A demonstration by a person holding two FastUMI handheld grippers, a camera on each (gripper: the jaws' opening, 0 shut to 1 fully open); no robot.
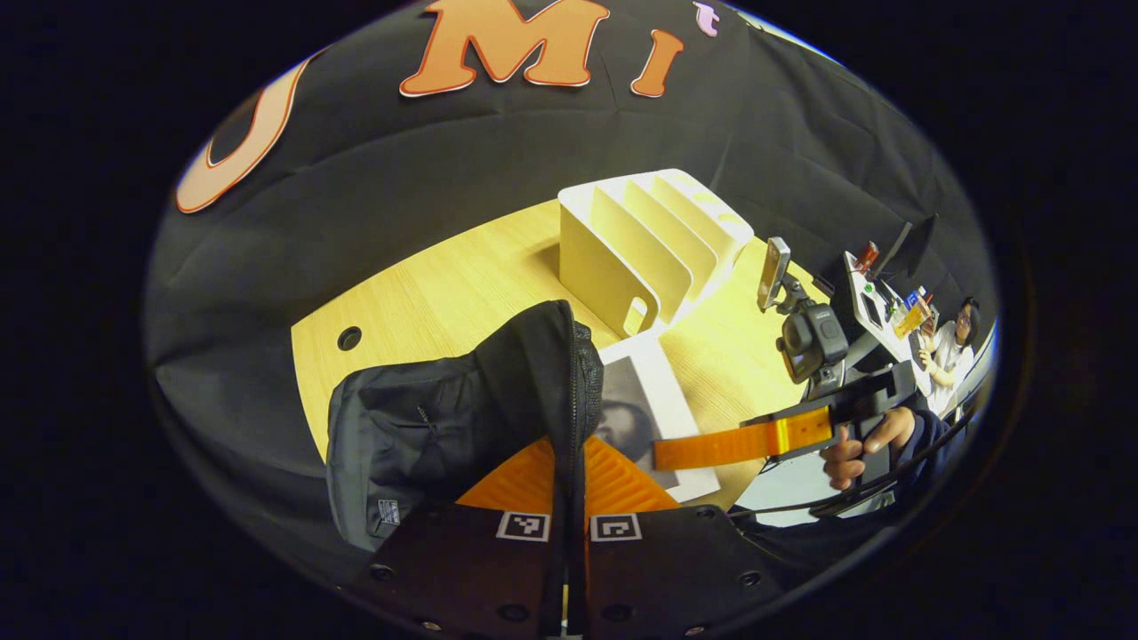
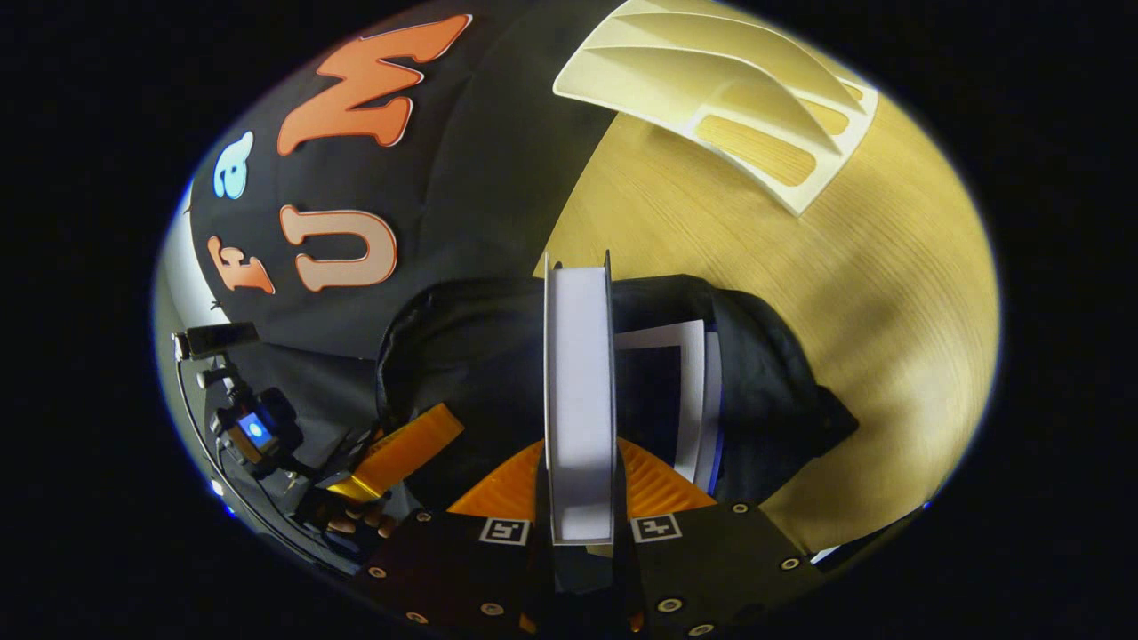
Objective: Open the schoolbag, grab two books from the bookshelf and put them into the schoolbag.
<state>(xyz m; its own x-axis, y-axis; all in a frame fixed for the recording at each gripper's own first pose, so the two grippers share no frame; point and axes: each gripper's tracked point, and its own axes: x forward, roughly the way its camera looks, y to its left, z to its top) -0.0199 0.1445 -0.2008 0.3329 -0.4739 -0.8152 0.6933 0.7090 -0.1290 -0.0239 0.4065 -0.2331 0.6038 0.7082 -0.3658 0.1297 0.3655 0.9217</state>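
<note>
Left gripper view: left gripper [image 1: 569, 498] clamped on black schoolbag [image 1: 462, 409] flap edge, fingers nearly together. Book [image 1: 653, 400] lay flat beside bag on wooden table [image 1: 444, 284]. White bookshelf [image 1: 653, 244] stood behind. Right gripper [image 1: 711, 444] hovered near book.

Right gripper view: right gripper [image 2: 580, 507] gripped white book [image 2: 580, 382] edge-on, above open schoolbag [image 2: 480, 356]; second book [image 2: 689, 391] inside bag. Bookshelf [image 2: 729, 98] beyond on table [image 2: 889, 293]. Left gripper [image 2: 400, 453] at bag's edge.

Bare table [image 1: 444, 293] beside bookshelf [image 1: 653, 240]
</note>
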